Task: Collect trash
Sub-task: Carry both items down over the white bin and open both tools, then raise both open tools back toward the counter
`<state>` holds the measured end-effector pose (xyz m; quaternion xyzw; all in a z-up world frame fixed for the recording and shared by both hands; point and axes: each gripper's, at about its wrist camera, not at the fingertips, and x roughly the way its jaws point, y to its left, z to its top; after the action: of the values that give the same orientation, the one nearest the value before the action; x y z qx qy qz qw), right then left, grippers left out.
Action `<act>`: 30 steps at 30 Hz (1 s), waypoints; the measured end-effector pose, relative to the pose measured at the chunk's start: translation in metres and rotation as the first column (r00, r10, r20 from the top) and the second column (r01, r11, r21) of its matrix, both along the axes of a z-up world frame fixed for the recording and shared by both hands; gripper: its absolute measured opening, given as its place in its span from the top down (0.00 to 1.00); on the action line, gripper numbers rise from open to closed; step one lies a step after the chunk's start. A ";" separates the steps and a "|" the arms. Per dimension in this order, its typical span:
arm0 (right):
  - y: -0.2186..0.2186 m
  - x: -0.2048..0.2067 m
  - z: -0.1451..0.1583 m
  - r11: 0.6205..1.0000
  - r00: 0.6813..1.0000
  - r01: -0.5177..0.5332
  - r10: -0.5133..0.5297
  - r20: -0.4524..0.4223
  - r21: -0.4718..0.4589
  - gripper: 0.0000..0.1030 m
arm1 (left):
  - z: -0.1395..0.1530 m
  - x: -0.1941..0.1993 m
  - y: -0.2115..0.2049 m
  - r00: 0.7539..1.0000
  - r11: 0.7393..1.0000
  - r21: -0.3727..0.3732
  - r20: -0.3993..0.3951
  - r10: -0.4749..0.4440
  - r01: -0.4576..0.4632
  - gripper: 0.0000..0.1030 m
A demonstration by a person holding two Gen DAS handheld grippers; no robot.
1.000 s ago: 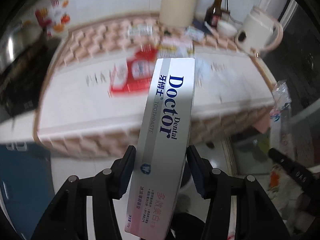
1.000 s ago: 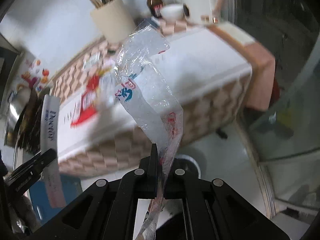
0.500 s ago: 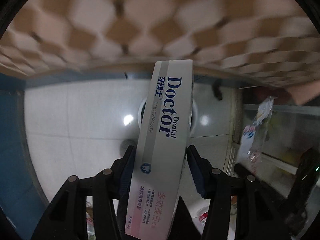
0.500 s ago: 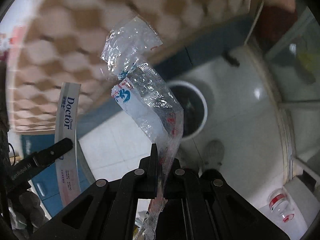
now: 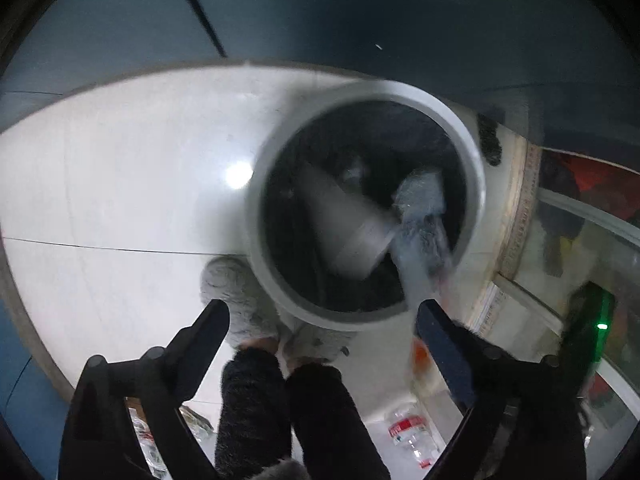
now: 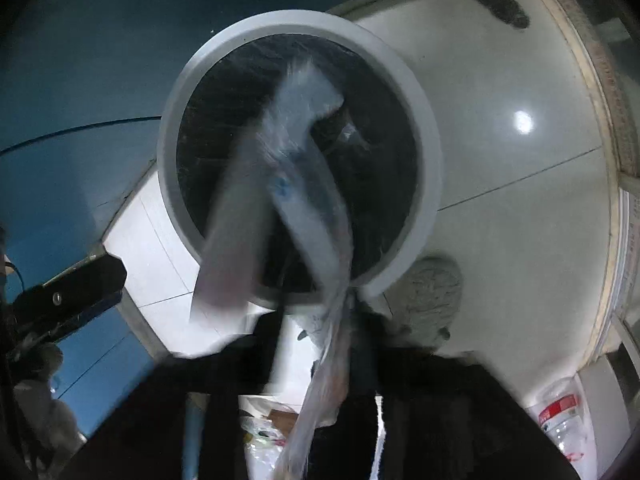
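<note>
While a second ago both grippers were held over the checked table, each one closed on a piece of trash, they now point down into the round trash bin [image 5: 256,184] that stands on the pale floor [image 5: 120,184]. The left gripper [image 5: 322,316] has its jaws spread wide and opening, with nothing between them; the toothpaste box [image 5: 344,220] that it held before is now free and falls as a grey blur inside the dark mouth of the bin. The right gripper [image 6: 316,328] also has its jaws opening, and the clear plastic wrapper [image 6: 304,168] is not pinched any more, although its lower end hangs between the blurred fingers and its upper end already reaches over the inside of the bin. In the right wrist view the box [image 6: 232,240] appears beside the wrapper, crossing the near rim of the bin, so I cannot tell if it is fully inside yet. A person's feet in grey slippers [image 5: 240,292] stand just beside the bin. For the task this means, in my judgement, that both pieces are being thrown away together and this round of collecting is almost finished. A plastic bottle [image 5: 408,436] lies on the floor near the feet.
</note>
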<state>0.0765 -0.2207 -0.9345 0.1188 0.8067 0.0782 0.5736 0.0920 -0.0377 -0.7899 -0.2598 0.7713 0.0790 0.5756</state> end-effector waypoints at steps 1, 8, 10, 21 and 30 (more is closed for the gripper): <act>-0.002 0.000 0.002 1.000 1.000 0.010 -0.010 0.026 -0.001 0.27 | 0.005 -0.001 -0.002 1.000 1.000 0.028 0.016 -0.007 0.007 0.07; -0.006 0.006 0.062 0.994 0.983 -0.019 0.038 0.177 -0.107 0.00 | 0.077 -0.020 0.009 0.986 0.927 0.360 0.088 -0.141 0.101 0.07; -0.008 0.005 0.092 0.988 0.974 -0.042 0.073 0.216 -0.147 0.00 | 0.105 -0.027 0.012 0.984 0.915 0.389 0.094 -0.153 0.105 0.07; 0.008 -0.014 0.343 0.984 0.925 -0.111 0.154 0.347 -0.140 0.00 | 0.349 -0.054 -0.011 0.954 0.890 0.455 0.259 -0.152 0.018 0.07; 0.011 0.050 0.556 0.999 0.847 0.007 -0.024 0.531 0.035 0.00 | 0.510 0.025 0.049 0.868 0.854 0.493 0.484 -0.108 -0.168 0.07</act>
<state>0.1261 -0.2100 -0.3789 0.1081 0.6145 0.1159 0.7729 0.1169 0.0116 -0.2797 -0.1185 0.5430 0.2244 0.8005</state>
